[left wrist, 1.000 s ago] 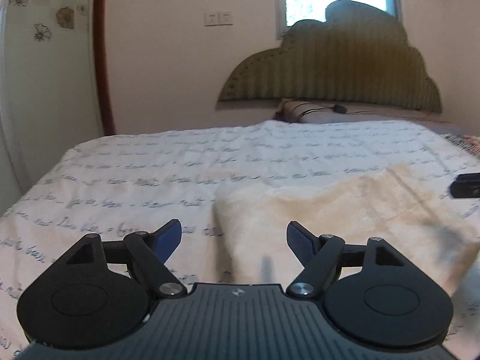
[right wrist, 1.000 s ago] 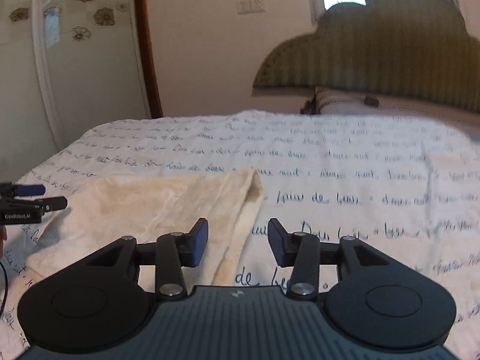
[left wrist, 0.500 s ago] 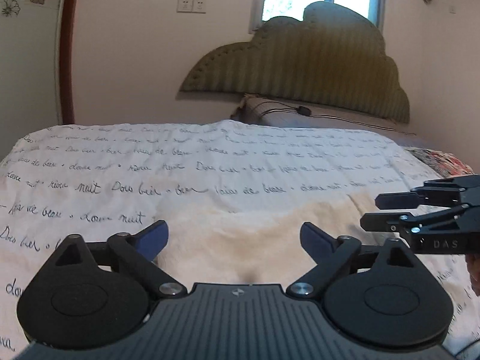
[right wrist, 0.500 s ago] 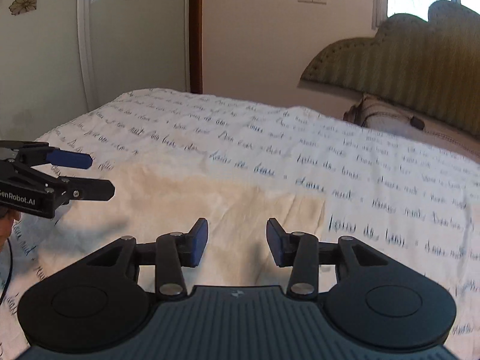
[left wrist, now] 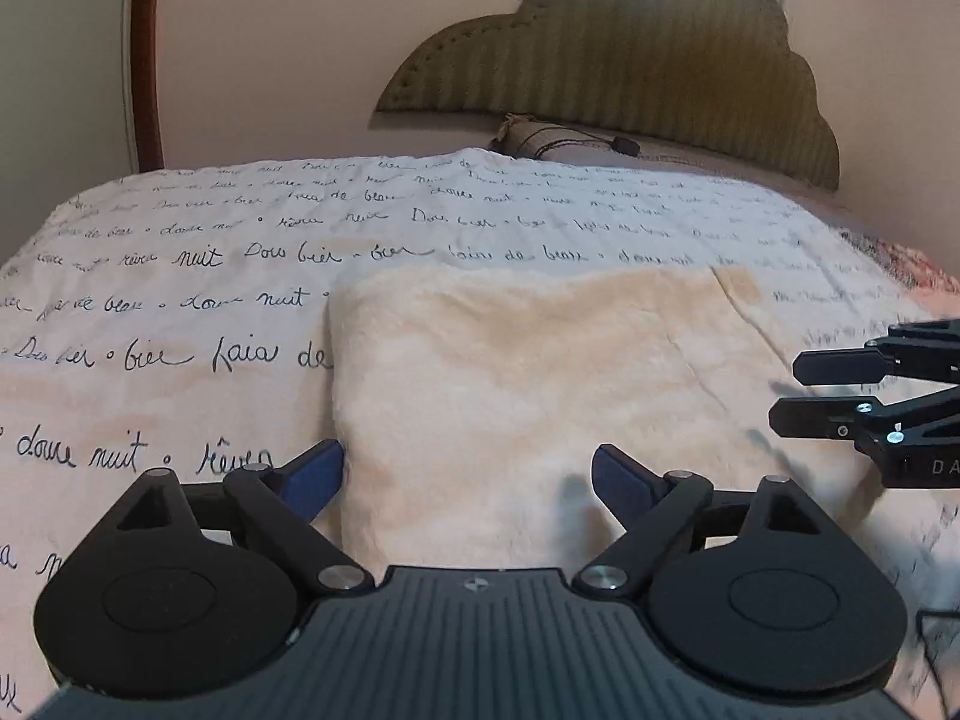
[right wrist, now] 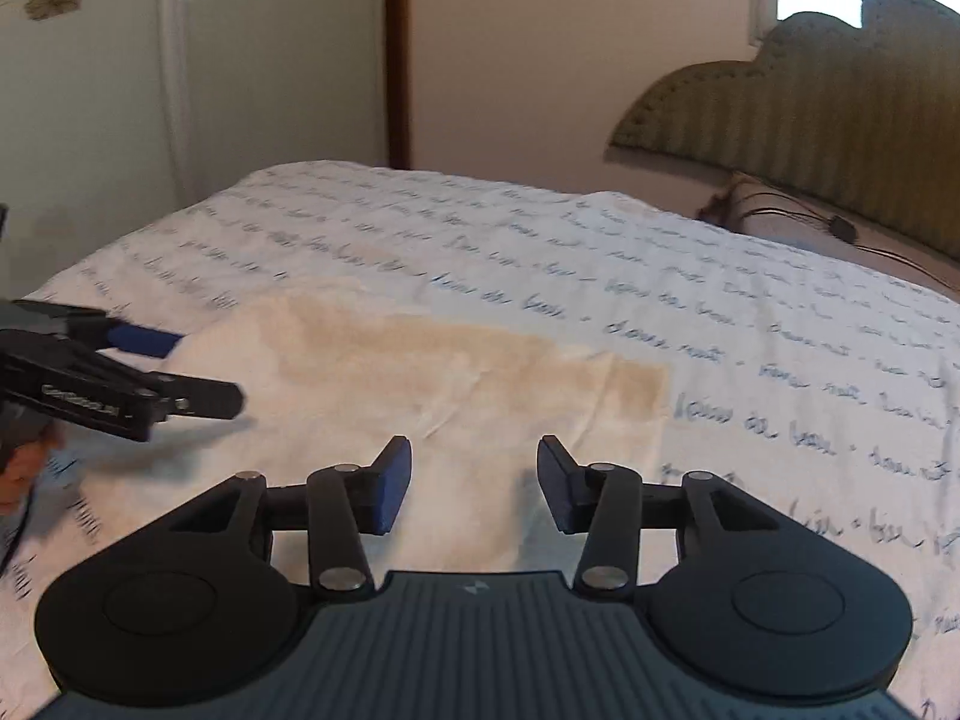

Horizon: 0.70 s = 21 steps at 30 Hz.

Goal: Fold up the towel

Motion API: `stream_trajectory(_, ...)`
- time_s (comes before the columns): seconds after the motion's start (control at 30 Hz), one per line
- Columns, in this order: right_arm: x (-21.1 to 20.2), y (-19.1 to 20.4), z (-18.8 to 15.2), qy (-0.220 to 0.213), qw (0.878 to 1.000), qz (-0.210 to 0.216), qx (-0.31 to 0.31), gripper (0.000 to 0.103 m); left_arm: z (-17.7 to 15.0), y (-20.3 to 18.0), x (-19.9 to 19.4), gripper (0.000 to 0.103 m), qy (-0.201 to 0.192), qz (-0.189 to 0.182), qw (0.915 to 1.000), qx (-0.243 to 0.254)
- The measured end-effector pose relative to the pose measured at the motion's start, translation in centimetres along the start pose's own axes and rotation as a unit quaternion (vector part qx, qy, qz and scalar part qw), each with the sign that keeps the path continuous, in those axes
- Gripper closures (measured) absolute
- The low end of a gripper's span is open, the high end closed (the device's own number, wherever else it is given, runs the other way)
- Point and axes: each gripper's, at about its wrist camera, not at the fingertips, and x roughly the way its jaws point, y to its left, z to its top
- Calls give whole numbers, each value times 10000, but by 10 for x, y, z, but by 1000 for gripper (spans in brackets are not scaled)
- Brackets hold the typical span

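Note:
A cream towel point(left wrist: 528, 384) lies flat on the bed, folded into a rectangle; the right wrist view shows the same towel point(right wrist: 420, 378). My left gripper point(left wrist: 468, 477) is open over the towel's near left edge, with nothing between its blue pads. My right gripper point(right wrist: 474, 483) is open too, low over the towel's near edge. The left wrist view catches the right gripper point(left wrist: 804, 390) at the towel's right side. In the right wrist view the left gripper point(right wrist: 204, 372) sits at the towel's left end, a hand behind it.
A white bedspread point(left wrist: 180, 252) with dark handwriting print covers the bed. At the far end stand a green scalloped headboard point(left wrist: 630, 48) and a pillow point(left wrist: 540, 135) with a black cable. A wall and a brown door frame point(right wrist: 396, 54) stand to the left.
Both grippers have swung inward over the towel and dropped lower. Each now appears at the edge of the other's view. Both stayed open.

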Motion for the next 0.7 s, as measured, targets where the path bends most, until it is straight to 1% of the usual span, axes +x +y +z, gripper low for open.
stream_trajectory(0.03, 4, 6, -9, 154, 9997, -86, -173, 58, -6, -5, 3, 14, 48, 73, 9998, 184)
stream_trajectory(0.07, 7, 8, -17, 133, 9994, -160, -266, 58, -12, -8, 6, 16, 46, 173, 9995, 251)
stream_trajectory(0.13, 3, 1, -19, 40, 9994, -176, 298, 58, -14, -4, -3, 22, 15, 168, 9998, -109)
stream_trajectory(0.17, -5, 2, -18, -50, 9986, -265, 444, 58, -14, -2, -12, 26, -20, 120, 9996, -246)
stream_trajectory(0.2, -16, 8, -17, -234, 9982, -339, 434, 57, -16, -1, -22, 25, -112, 120, 9994, -319)
stream_trajectory(0.27, -30, 19, -21, -406, 9979, -223, 457, 57, -26, 1, -37, 23, -223, 83, 9990, -387)
stream_trajectory(0.33, -32, 25, -31, -366, 9978, -56, 542, 53, -36, 2, -37, 19, -111, 51, 9993, -340)
stream_trajectory(0.37, -28, 27, -36, -285, 9981, -59, 548, 47, -41, 3, -33, 18, -44, 70, 9993, -352)
stream_trajectory(0.4, -22, 27, -42, -198, 9981, -85, 569, 47, -43, 7, -31, 18, 11, 59, 9988, -481)
stream_trajectory(0.47, -25, 31, -48, -247, 9974, -172, 648, 47, -43, 14, -39, 19, 44, -74, 9966, -824)
stream_trajectory(0.5, -32, 34, -48, -305, 9970, -284, 659, 47, -42, 15, -48, 24, -27, -102, 9965, -834)
stream_trajectory(0.57, -46, 43, -48, -463, 9956, -406, 703, 46, -43, 13, -63, 22, -229, 53, 9978, -613)
stream_trajectory(0.63, -59, 52, -52, -625, 9945, -191, 823, 46, -48, 10, -73, 21, -300, 233, 9983, -449)
stream_trajectory(0.7, -63, 62, -58, -617, 9941, -16, 888, 46, -56, 10, -75, 21, -175, 221, 9989, -369)
